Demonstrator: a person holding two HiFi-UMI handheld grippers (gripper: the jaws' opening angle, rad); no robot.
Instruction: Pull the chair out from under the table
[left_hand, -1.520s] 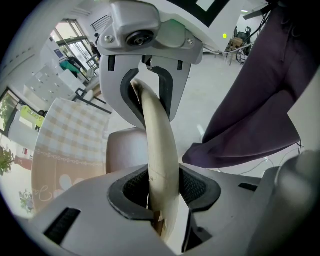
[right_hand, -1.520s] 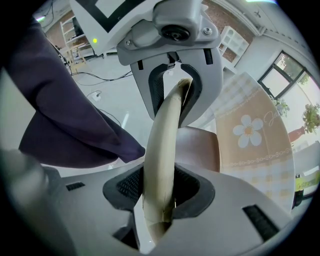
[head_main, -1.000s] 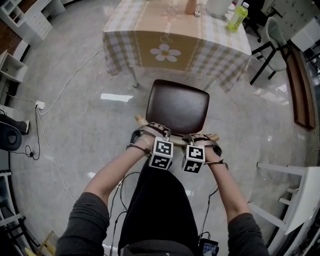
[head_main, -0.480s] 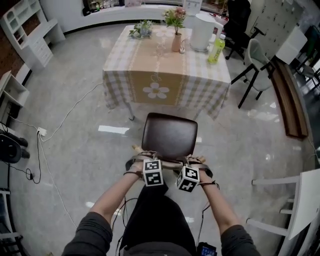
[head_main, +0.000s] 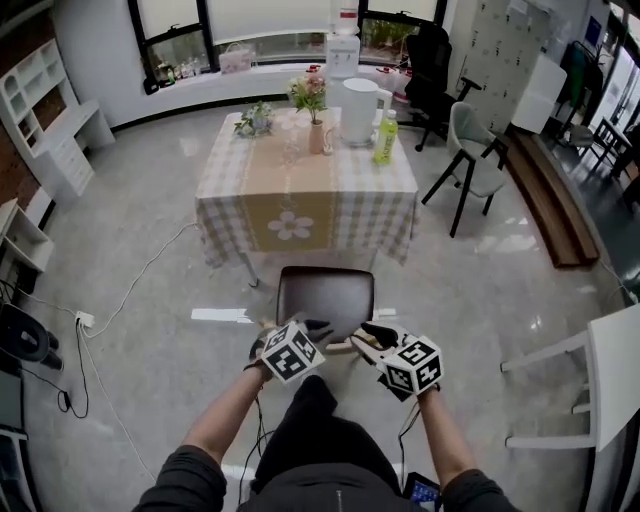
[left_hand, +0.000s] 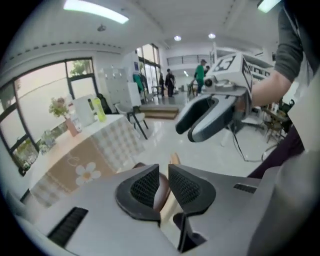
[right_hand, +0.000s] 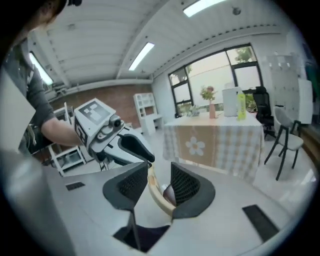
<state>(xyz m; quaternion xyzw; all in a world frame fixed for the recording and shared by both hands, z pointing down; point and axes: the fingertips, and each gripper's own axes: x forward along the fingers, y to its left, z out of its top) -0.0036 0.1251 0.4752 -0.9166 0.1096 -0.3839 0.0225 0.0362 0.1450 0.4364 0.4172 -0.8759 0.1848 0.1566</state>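
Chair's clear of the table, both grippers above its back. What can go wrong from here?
1. The jaws of the left gripper and right gripper are closing. The back rail shows in the gap, not pinched, so dropping down could snag it.
2. The grippers sit close together and may knock.
3. A white cable lies on the floor left of the chair; a chair leg could catch it.

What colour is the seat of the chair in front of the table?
Dark brown. The chair seat shows best in the head view.
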